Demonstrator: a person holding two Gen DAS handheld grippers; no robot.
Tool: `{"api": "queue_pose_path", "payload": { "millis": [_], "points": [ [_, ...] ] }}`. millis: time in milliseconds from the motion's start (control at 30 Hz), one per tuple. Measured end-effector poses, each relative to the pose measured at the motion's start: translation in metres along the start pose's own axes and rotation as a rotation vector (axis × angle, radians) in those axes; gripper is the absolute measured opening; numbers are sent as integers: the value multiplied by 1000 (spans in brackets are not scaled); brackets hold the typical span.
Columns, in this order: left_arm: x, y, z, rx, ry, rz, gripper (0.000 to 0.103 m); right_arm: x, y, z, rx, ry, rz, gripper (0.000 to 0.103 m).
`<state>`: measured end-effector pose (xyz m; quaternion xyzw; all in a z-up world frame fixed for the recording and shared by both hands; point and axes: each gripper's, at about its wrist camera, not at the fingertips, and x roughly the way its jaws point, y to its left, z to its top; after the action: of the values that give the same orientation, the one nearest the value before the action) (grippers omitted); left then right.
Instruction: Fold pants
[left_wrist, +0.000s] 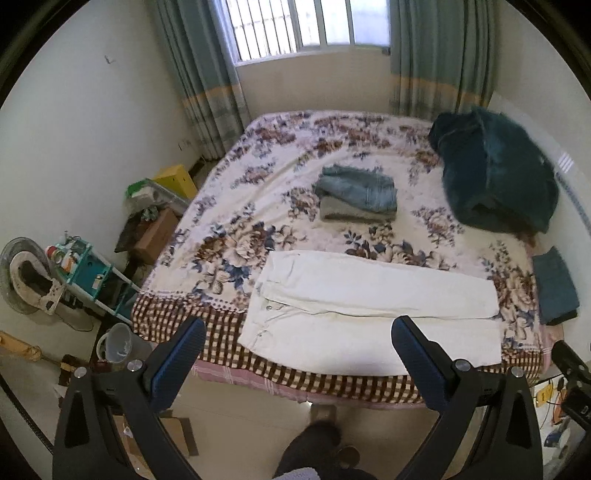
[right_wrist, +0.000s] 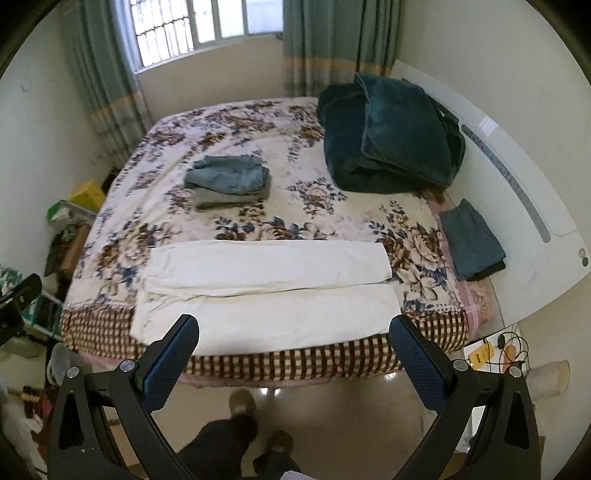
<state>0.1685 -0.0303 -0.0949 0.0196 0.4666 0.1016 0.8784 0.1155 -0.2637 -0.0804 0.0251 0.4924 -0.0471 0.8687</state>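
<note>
White pants (left_wrist: 369, 314) (right_wrist: 264, 291) lie flat along the near edge of the bed, waist to the left, legs running right, one leg lying partly over the other. My left gripper (left_wrist: 299, 332) hangs open above the near edge of the pants, holding nothing. My right gripper (right_wrist: 295, 328) is likewise open and holding nothing, above the same near edge. Both are held back from the bed, over the floor, and neither touches the cloth.
The bed (left_wrist: 229, 221) carries a floral cover. A stack of folded jeans (left_wrist: 358, 192) (right_wrist: 231, 181) sits mid-bed, a dark teal blanket heap (left_wrist: 495, 173) (right_wrist: 391, 136) far right, a folded dark garment (left_wrist: 554, 288) (right_wrist: 471, 240) at the right edge. Clutter (left_wrist: 88, 273) fills the floor left. The person's feet (right_wrist: 243, 406) stand below.
</note>
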Motion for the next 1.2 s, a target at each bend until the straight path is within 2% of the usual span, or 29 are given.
{"api": "queue_pose_path", "payload": {
  "millis": [200,433,633,800,867,933,1100,1133,1167,1200],
  "points": [
    [104,-31,46,43,103,12,103,130,-9,65,89,101,-19,103],
    [258,-60,102,38,303,3,103,309,-8,149,181,248,-73,103],
    [391,-78,134,7,420,42,103,469,-16,190,254,357,-103,103],
    [496,-92,141,-33,544,61,103,585,-41,180,370,478,-127,103],
    [542,-97,137,-63,619,57,103,631,-54,175,427,524,-145,103],
    [584,-99,131,-113,689,58,103,655,-72,160,487,561,-164,103],
    [651,-100,113,-208,781,112,103,727,-112,135,695,632,-174,103],
    [665,-98,107,-232,800,143,100,737,-118,130,732,642,-176,103],
    [672,-94,101,-265,821,148,93,747,-124,126,768,648,-181,103],
    [677,-91,96,-301,846,147,90,757,-130,121,812,654,-181,103]
  ]
}}
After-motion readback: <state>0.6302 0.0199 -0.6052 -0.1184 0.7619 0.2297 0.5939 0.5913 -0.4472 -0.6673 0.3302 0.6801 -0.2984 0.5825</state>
